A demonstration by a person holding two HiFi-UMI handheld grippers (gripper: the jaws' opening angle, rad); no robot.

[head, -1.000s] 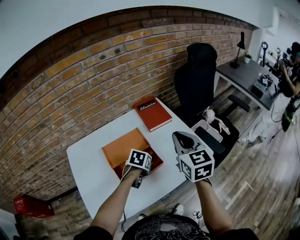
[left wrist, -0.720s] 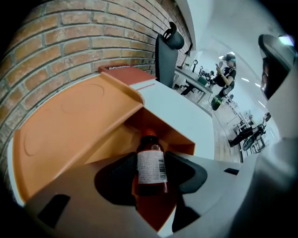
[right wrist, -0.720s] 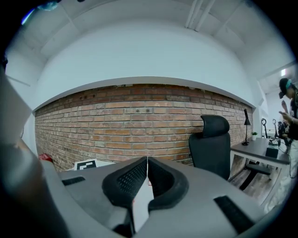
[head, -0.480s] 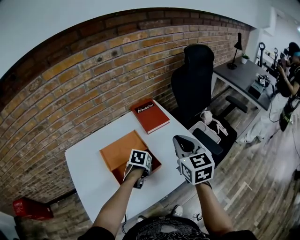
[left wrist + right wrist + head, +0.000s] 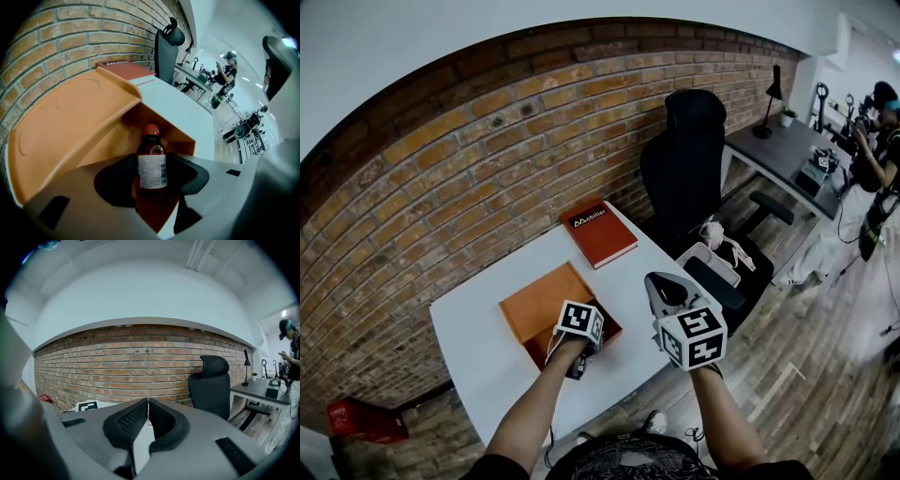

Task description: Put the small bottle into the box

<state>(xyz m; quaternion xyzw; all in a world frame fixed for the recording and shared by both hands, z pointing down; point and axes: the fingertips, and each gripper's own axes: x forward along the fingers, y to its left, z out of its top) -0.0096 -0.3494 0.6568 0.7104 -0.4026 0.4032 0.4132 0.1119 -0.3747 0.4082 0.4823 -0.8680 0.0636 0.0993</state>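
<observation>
The left gripper (image 5: 151,176) is pinching the small bottle (image 5: 151,159) between its jaws, red cap pointing ahead, over the open orange box (image 5: 70,122) lying just beneath and ahead of it; the right gripper (image 5: 146,420), alongside to its right, is hovering with jaws pressed together on nothing.

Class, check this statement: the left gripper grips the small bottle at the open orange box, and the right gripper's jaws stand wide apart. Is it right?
No. The right gripper has its jaws shut together on nothing, as the right gripper view shows. The rest holds: the left gripper grips the small bottle at the open orange box.
</observation>
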